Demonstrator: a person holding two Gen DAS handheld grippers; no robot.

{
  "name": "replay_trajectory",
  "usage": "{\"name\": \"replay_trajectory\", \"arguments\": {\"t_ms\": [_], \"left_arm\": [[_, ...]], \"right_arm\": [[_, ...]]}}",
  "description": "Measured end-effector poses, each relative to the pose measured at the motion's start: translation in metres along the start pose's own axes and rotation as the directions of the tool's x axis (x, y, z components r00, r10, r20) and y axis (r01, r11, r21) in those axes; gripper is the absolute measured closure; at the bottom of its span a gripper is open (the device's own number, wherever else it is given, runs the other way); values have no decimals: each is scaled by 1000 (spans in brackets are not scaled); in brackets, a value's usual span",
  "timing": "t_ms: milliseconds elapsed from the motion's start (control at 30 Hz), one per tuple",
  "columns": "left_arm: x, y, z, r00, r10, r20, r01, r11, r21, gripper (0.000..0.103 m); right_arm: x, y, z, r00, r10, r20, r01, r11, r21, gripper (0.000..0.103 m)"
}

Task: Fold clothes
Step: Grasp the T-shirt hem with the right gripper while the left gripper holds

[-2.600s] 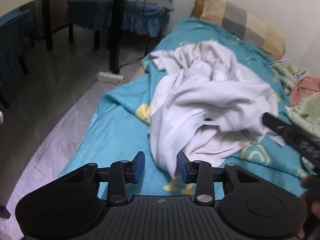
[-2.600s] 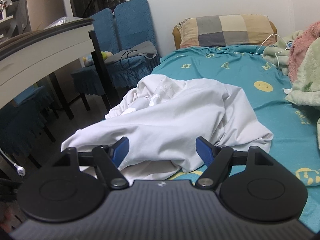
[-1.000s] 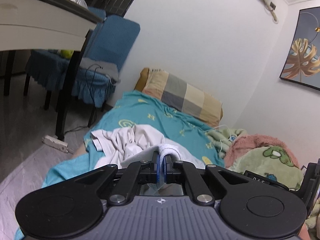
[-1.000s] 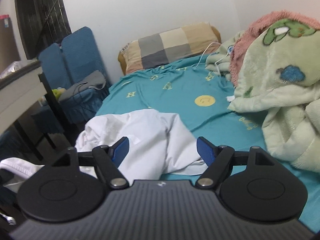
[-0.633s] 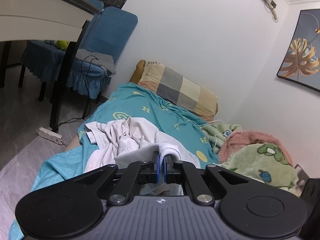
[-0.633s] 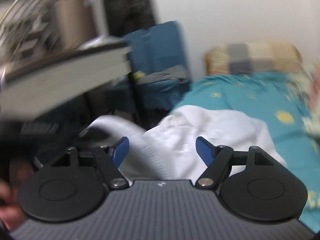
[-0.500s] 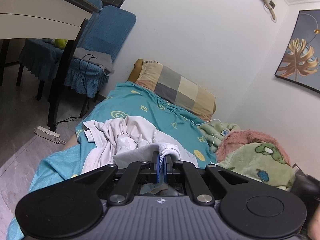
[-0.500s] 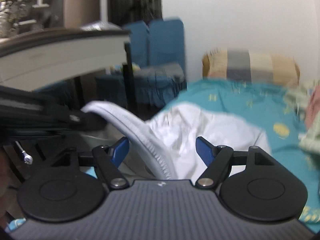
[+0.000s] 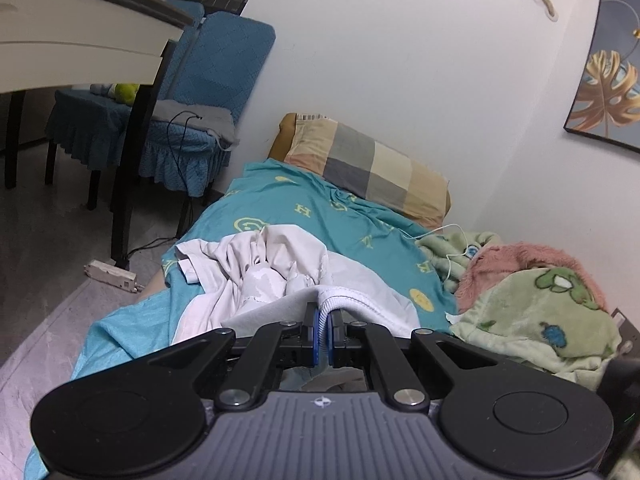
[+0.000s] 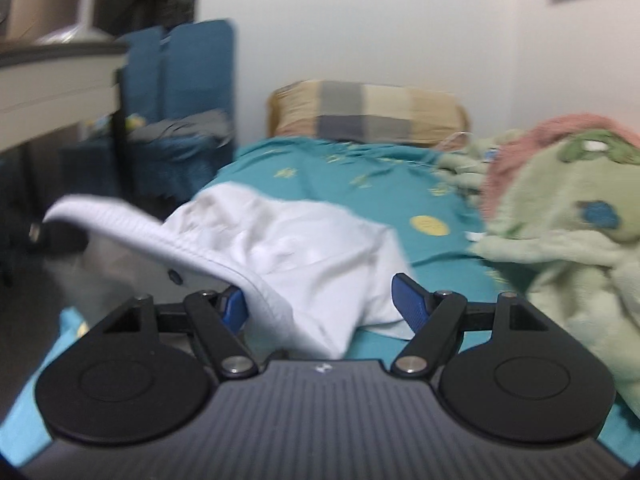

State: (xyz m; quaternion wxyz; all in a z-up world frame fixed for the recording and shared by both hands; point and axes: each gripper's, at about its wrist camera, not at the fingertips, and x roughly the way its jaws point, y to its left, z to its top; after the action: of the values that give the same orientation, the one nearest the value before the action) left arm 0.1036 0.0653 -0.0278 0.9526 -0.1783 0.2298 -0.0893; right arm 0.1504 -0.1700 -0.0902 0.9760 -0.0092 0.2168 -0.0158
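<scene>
A crumpled white garment lies on the teal bed sheet. My left gripper is shut on its ribbed hem, which loops up out of the blue pads. In the blurred right wrist view the same white garment is lifted at the left, its ribbed hem stretching toward the dark shape of the other gripper. The right gripper stands open, and the hem runs down between its jaws, close by the left blue pad. The right pad is clear of the cloth.
A checked pillow lies at the head of the bed by the wall. Green and pink blankets are heaped along the right. A blue-covered chair, a table and a power strip on the floor stand to the left.
The right gripper has swung from the blanket side toward the left and back over the garment, and the lifted hem now lies between its open jaws. The left gripper holds the hem throughout.
</scene>
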Motion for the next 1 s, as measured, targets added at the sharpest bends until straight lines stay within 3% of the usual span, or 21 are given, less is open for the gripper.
{"name": "replay_trajectory", "arguments": {"t_ms": [233,367,433,500,600,700,833,933,1000], "left_arm": [[-19,-10,1,994,-41,103,39,999,23,99],[-17,-12,-3,997,-22,76,19,999,30,99],[-14,-13,-6,998,13,59,-16,999,52,99],[-9,-12,-8,999,32,34,-34,998,56,99],[-2,-7,-12,998,66,-10,-65,997,50,98],[7,-3,-18,993,105,-60,-101,993,62,96],[20,-1,-28,982,146,-120,-138,987,77,80],[33,-5,-35,971,206,-124,-192,974,116,60],[43,-10,-39,962,249,-110,-232,962,147,58]], "right_arm": [[36,-34,-10,984,-79,-160,96,990,101,28],[45,-50,-10,995,-61,-76,73,984,162,29],[38,-53,-3,1000,-28,-1,28,984,178,51],[31,-54,4,999,29,41,-36,981,188,85],[25,-54,10,993,101,67,-113,975,194,96],[21,-54,16,983,165,85,-179,965,194,97],[18,-52,22,973,211,94,-226,952,204,97],[16,-55,25,965,242,97,-259,937,234,97],[13,-57,26,959,263,104,-281,925,257,97]]}}
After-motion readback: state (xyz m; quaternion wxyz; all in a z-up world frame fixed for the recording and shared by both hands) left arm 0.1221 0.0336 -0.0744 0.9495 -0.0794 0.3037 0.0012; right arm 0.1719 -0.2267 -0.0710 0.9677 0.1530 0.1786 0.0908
